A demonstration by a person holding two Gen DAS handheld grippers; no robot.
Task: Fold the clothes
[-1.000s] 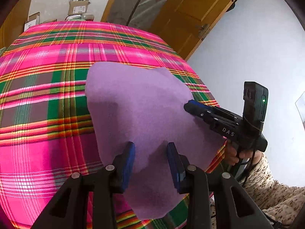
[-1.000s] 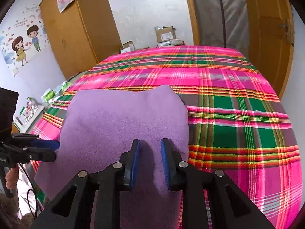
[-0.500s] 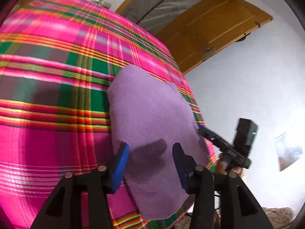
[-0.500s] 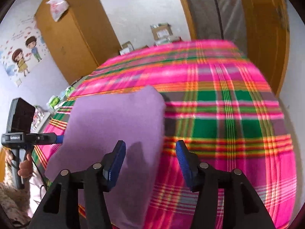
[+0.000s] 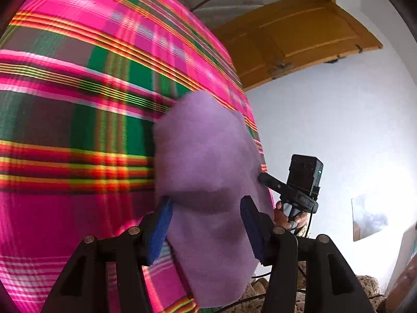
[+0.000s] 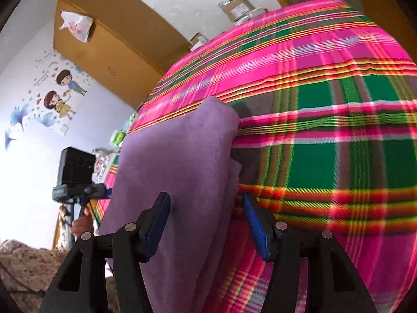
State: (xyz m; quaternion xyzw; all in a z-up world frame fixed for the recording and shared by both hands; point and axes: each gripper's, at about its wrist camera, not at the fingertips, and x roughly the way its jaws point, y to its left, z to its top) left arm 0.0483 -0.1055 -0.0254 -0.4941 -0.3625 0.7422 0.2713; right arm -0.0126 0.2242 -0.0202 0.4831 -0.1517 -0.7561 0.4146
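Beyond the purple cloth point(image 6: 179, 182), the plaid bedspread point(image 6: 325, 156) lies bare and passable; left of the cloth, the other handheld gripper point(image 6: 78, 193) blocks the bed's edge; cardboard boxes point(image 6: 237, 7) stand past the far edge.

Purple fleece garment point(image 5: 208, 156) point(image 6: 179, 172), folded in layers, flat on plaid cover near its edge.

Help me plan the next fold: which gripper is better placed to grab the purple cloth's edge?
Right, probably. The right gripper, jaws opening, straddles the purple cloth's stacked edge; the left gripper, also opening, hovers over its flat face.
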